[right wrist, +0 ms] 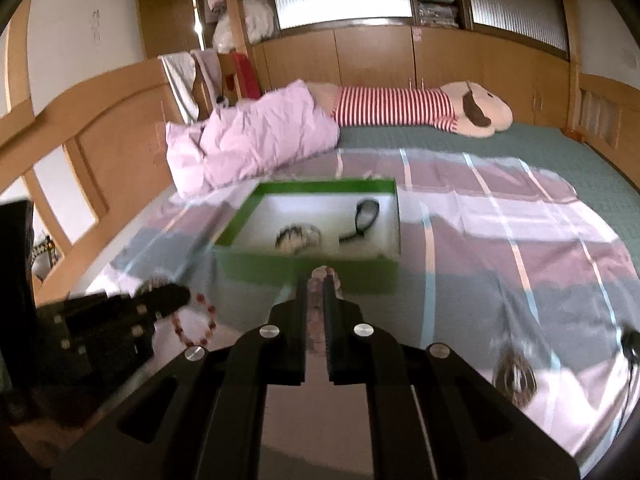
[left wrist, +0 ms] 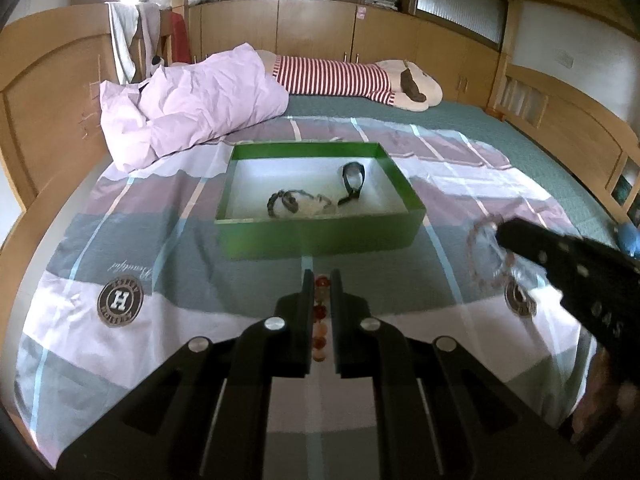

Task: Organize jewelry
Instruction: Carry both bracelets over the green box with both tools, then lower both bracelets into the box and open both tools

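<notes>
Both tongs are clenched on beaded bracelets above the bed. Starting at the left, the left tongs [left wrist: 322,280] pinch a red and amber bead bracelet [left wrist: 321,320] between nearly closed fingers, the loop hanging down beside them in the right wrist view [right wrist: 196,322]. Ahead of them and slightly to the left, the green box [left wrist: 316,236] sits on the striped sheet [left wrist: 180,248], its white floor already holding a dark bead bracelet [left wrist: 282,202], a pale bead strand [left wrist: 316,204] touching it, and a black band [left wrist: 353,180] lying apart toward the far right corner. Further right, the right tongs [right wrist: 316,280] grip a pale pinkish bracelet [right wrist: 326,274], blurred in both views; its loop dangles just short of the box's near wall. To do this step well, I judge each tool should carry its bracelet over the near wall with the hanging loop lifted clear of the rim, then lower until the beads rest on a bare patch of the white floor before the fingers part. Taking turns would likely keep the two tools from colliding over the small opening. At the far right of the sheet a dark cord-like item [right wrist: 631,344] is too blurred to identify.
</notes>
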{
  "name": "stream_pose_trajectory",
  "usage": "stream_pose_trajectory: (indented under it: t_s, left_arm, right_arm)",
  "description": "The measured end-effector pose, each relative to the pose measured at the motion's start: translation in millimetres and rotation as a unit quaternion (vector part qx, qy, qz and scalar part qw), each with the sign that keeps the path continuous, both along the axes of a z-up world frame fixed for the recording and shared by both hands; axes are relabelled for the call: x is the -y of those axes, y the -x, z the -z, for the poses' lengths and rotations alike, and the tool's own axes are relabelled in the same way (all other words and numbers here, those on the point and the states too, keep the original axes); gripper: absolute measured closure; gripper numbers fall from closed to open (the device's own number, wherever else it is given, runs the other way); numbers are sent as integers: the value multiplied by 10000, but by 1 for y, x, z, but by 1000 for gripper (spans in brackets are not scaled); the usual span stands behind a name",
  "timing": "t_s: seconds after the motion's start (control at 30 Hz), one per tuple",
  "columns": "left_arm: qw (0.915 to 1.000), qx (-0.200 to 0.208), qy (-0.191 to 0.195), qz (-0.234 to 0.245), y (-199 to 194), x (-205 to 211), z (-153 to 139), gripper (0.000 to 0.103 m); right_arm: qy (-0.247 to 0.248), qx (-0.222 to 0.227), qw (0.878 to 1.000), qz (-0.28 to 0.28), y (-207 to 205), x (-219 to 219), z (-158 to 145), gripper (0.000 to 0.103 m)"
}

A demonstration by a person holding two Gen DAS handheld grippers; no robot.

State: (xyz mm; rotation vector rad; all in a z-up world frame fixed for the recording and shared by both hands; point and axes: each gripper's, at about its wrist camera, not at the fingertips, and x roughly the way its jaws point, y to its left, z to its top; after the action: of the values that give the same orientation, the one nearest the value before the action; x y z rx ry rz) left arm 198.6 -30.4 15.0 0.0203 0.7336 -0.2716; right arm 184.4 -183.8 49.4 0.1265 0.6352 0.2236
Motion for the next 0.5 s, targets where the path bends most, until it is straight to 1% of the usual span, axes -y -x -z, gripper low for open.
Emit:
stream_pose_trajectory:
  t_s: [0.03,0.17,0.2,0.27,0.3,0.33,0.37,0.4,0.43,0.47,0.5]
  left_arm:
    - [10000,20,13,2,-6,3,-2,95]
    - [9998,173,114,37,-49,17,-16,95]
    - [9997,172,146,61,-66,20,-17,95]
    - [9996,213,157,-100,-105,22,-15,95]
    - [9994,204,211,-208,-123,20,-11,95]
    - [9991,186,260,-262,-133,18,-9,95]
    - [9987,177,349,-329,-146,15,-4,90]
    - [9984,184,395,-362,-154,12,1,70]
    - [9983,130,360,-432,-162,8,9,53]
    - [9981,121,318,-523,-162,6,12,25]
    - [9974,144,291,-643,-160,1,13,23]
  right_arm:
    - [-111,-10,9999,14,-15,1,0,95]
    - [-201,100,9997,80,-70,-1,3,95]
    - [-231,154,9996,92,-81,0,5,95]
    - [-332,263,9990,139,-111,1,14,95]
    - [-359,276,9989,152,-119,2,16,95]
    - [-380,305,9986,196,-130,3,24,79]
    - [-322,293,9986,308,-136,5,30,60]
    - [-279,322,9980,464,-135,9,34,25]
    - [-280,382,9973,555,-132,12,33,19]
    - [-312,391,9973,536,-129,15,29,19]
    - [-335,384,9978,428,-124,18,20,18]
